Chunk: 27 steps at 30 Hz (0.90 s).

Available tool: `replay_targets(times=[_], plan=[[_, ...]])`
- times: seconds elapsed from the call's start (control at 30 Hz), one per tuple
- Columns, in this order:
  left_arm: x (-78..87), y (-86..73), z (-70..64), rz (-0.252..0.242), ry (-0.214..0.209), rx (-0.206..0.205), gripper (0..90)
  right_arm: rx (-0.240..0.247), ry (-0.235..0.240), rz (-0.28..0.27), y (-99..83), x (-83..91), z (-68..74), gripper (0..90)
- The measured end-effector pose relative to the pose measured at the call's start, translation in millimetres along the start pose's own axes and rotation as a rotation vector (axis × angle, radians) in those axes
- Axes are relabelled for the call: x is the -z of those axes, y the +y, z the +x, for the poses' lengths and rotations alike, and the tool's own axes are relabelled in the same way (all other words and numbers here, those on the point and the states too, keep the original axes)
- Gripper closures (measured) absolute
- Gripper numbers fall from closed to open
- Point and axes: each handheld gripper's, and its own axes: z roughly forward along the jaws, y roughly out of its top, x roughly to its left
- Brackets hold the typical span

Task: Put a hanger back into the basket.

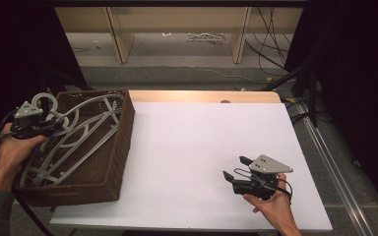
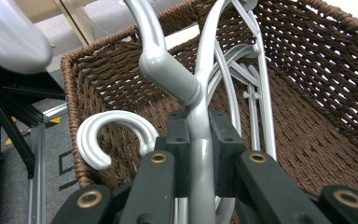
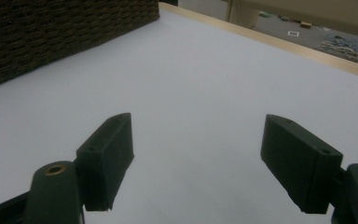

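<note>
Grey hanger (image 2: 200, 140) clamped between left gripper (image 2: 200, 154) fingers; right gripper (image 3: 198, 158) fingers wide.

Glossy plastic hanger (image 2: 200, 154), rough wicker basket (image 2: 317, 107)

No readable text, label or number anywhere

The left gripper (image 2: 200, 154) hides the lower neck of the grey hanger (image 2: 168, 70) it clamps, and the picture's top edge cuts off that hanger's hook. A blurred grey shape sits at the upper left corner there. In the high view, the basket (image 1: 123, 128) wall hides the hangers' lower ends.
</note>
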Motion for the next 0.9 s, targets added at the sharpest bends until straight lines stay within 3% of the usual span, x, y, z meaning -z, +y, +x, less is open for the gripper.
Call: replay_targets(times=[0.07, 0.2, 0.3, 0.43, 0.57, 0.73, 0.9], plan=[[0.1, 0.9, 1.0, 0.031, -0.004, -0.036, 80.3, -0.003, -0.003, 0.002, -0.7, -0.4, -0.8, 26.3], [-5.3, 0.1, -2.7, 0.042, -0.008, -0.041, 80.3, 0.0, 0.0, -0.005, -0.7, -1.3, -0.4, 26.3], [-8.4, -1.6, -5.3, 0.059, -0.02, -0.06, 80.2, 0.005, -0.006, 0.019, 0.1, 0.8, -0.3, 26.3], [-12.6, -2.7, -9.6, 0.077, -0.026, -0.085, 80.1, 0.0, -0.003, 0.005, -1.0, -1.2, -0.2, 26.3], [-17.4, -3.4, -12.0, 0.099, -0.038, -0.088, 80.0, -0.008, 0.006, 0.016, -1.0, -1.0, 0.4, 26.3], [-23.6, -9.6, -10.6, 0.115, -0.028, -0.043, 80.2, -0.002, -0.001, 0.011, -1.2, -1.3, -0.3, 26.3], [-25.9, -9.5, -10.0, 0.133, -0.012, -0.051, 80.3, -0.002, -0.003, 0.012, -1.7, -2.2, -0.1, 26.3]])
